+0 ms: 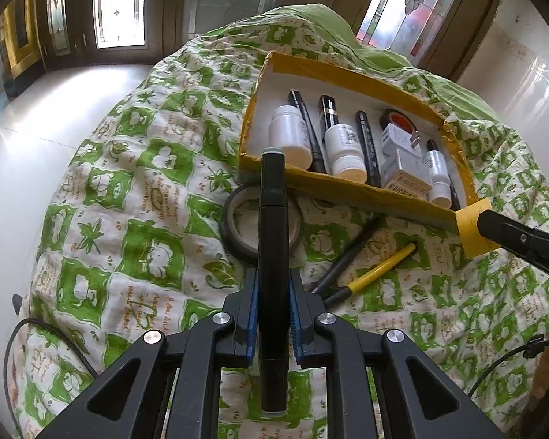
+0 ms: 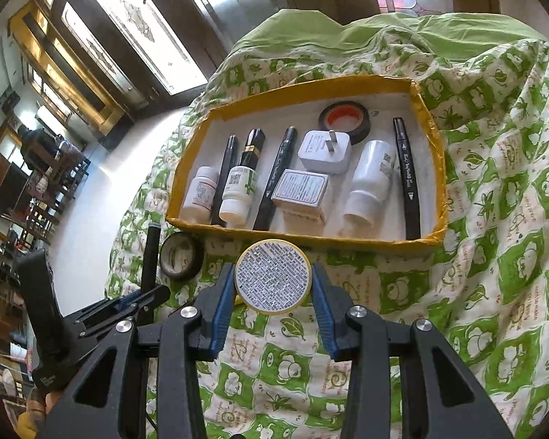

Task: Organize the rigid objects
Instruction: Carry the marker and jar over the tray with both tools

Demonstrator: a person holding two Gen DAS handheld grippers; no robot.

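Marker clenched in left jaws; right jaws apparently pinch round tin.

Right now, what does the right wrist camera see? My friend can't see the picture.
The right gripper holds a round yellow-rimmed tin just in front of a yellow box filled with bottles, pens, a plug and tape. It all sits on a green-and-white quilt, with the left gripper holding a black marker nearby.

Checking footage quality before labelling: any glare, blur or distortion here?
Left wrist view: floor blown out by window glare, fisheye bends the box, held marker sharp. Right wrist view: windows overexposed, edges curved, tin label crisp.
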